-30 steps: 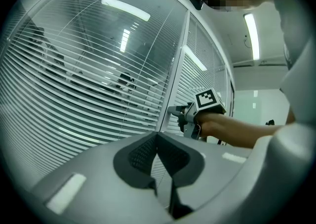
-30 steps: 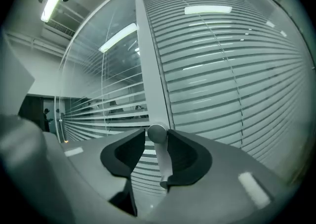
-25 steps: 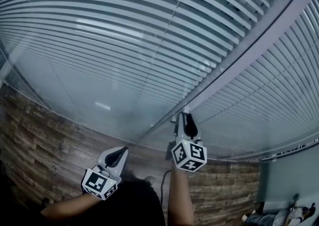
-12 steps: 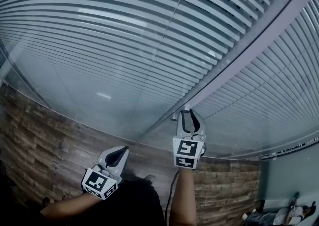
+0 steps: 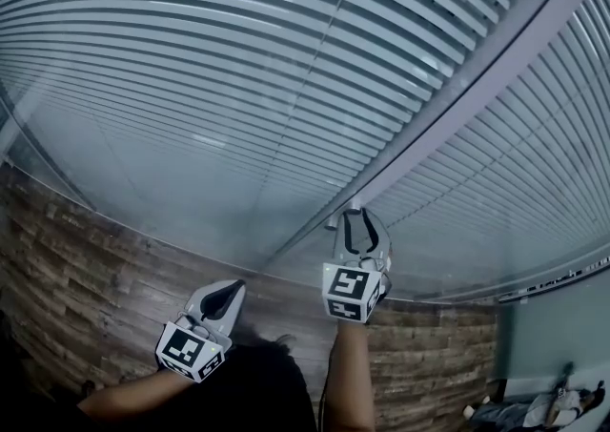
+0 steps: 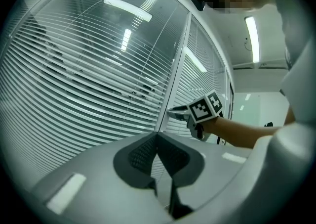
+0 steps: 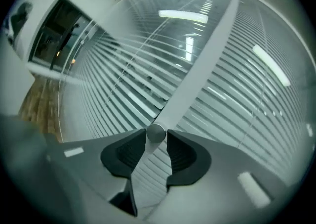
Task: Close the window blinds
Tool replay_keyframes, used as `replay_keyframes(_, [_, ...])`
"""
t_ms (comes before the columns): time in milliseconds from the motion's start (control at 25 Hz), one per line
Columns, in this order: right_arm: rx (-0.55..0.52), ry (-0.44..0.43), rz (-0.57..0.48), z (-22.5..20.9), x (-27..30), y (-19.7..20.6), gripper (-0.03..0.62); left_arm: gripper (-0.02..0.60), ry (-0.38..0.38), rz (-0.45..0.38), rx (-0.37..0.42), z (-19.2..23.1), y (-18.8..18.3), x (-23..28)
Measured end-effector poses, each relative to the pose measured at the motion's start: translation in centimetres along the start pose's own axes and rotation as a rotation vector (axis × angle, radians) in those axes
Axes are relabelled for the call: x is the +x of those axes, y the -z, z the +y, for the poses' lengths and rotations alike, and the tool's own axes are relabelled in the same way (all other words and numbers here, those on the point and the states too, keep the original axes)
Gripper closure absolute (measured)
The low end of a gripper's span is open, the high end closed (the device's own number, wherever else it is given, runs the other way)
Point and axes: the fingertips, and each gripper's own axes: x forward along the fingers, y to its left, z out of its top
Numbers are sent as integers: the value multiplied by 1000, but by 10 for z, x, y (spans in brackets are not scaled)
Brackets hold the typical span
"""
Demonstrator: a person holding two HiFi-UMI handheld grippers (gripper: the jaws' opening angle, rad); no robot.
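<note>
**Head view.** The blinds (image 5: 238,68) hang behind glass and fill the upper field in two panels, one on each side of a pale frame post (image 5: 457,106) that crosses the picture on a diagonal. The slats are tilted but not fully flat, and thin dark gaps remain between them. A wooden floor (image 5: 76,258) shows below.

**Right claw** (image 5: 358,217). It is raised to the foot of the post and grasps a small round knob (image 7: 156,132). The right gripper view shows the knob caught between the two dark pads, touching both. The jaws have just been easing slightly wider with the knob between them.

**Change from one second earlier.**
- The right claw has rolled about its own axis while staying in place.
- Its marker cube (image 5: 348,292), which then showed two faces cornerwise, now presents a different face, turned toward the left.
- The slats now show broader pale faces.
- The bright reflected strip on the left panel has faded to a faint streak.

**Left claw** (image 5: 236,287). It is held low and to the left, well apart from the post. It is clenched on nothing, and in the left gripper view its pads (image 6: 143,154) meet at the tips. Its position matches the earlier frames. The same view shows the right claw off to the side against the post, on a bare forearm (image 6: 247,131).
</note>
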Motion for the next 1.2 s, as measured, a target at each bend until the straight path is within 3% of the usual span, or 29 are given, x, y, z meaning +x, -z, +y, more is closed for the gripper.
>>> replay_keyframes(120, [308, -28, -76, -6, -5, -3, 427, 583, -10, -7, 1, 3, -1, -2])
replay_keyframes(240, [539, -50, -119, -9, -5, -1, 419, 583, -8, -4, -3, 3, 0, -3])
replay_keyframes(360, [712, -70, -151, -11, -3, -2, 425, 583, -9, -2, -5, 3, 1, -2])
replay_keyframes(440, [751, -58, -156, -14, -2, 0, 445, 583, -11, 0, -7, 4, 1, -2])
replay_keyframes(560, [707, -55, -143, -17, -2, 2, 465, 583, -13, 1, -12, 5, 1, -1])
replay_keyframes(680, [587, -54, -111, -17, -1, 1, 467, 583, -12, 3, -15, 4, 1, 2])
replay_keyframes(760, [425, -29, -80, -14, -1, -1, 467, 583, -8, 3, -14, 3, 1, 3])
replay_keyframes(960, [-108, 65, 31, -2, -1, -3, 468, 583, 0, 0, -15, 3, 2, 3])
replay_keyframes(1080, [-160, 63, 39, 0, 0, -4, 468, 583, -1, 0, -17, 4, 2, 4])
replay_keyframes(1200, [-65, 42, 11, -2, 1, -4, 464, 583, 0, 1, -17, 3, 1, 5])
